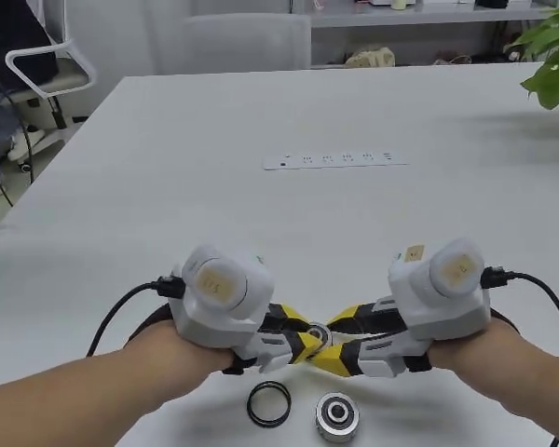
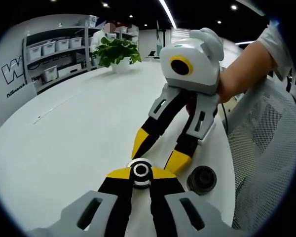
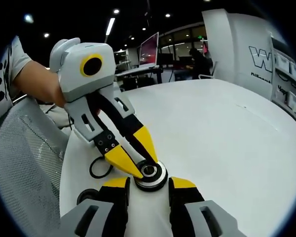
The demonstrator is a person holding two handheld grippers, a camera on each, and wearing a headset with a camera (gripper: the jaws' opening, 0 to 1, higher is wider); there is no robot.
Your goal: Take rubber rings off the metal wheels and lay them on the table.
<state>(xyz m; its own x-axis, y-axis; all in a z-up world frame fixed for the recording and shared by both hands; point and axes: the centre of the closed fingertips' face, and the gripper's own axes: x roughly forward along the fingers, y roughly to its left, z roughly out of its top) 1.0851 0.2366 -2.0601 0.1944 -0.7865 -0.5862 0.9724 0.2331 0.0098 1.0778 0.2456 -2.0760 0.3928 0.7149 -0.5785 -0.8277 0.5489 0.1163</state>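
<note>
Near the front edge of the bench (image 1: 149,186), in the middle, is a metal wheel (image 1: 316,335). It has a dark ring round its rim & a shiny middle. Can't tell if it rests on the bench or is lifted a bit.

The L hand-held gripper (image 2: 140,173) is clenched on the wheel, w/ one yellow tip pressed on each side. The R hand-held gripper (image 3: 149,183) comes in from the other side w/ its jaws spread apart, released. Its yellow tips sit one each side of the wheel, v. close. Can't tell if they touch it. The 2 grippers point at each other, w/ the wheel btwn them.

Nearer than that, a loose rubber ring (image 1: 268,404) lies flat on the bench, thin & black. Just to its right lies a second wheel (image 1: 337,415), flat too, not touching the ring.

A bare hand holds each gripper, & a black cable (image 1: 121,312) runs out from each.

Far off, mid bench, lies a white power strip (image 1: 335,159). At the far right is a green plant (image 1: 552,60). At the far left, off the bench, stands a white chair (image 1: 47,74).
</note>
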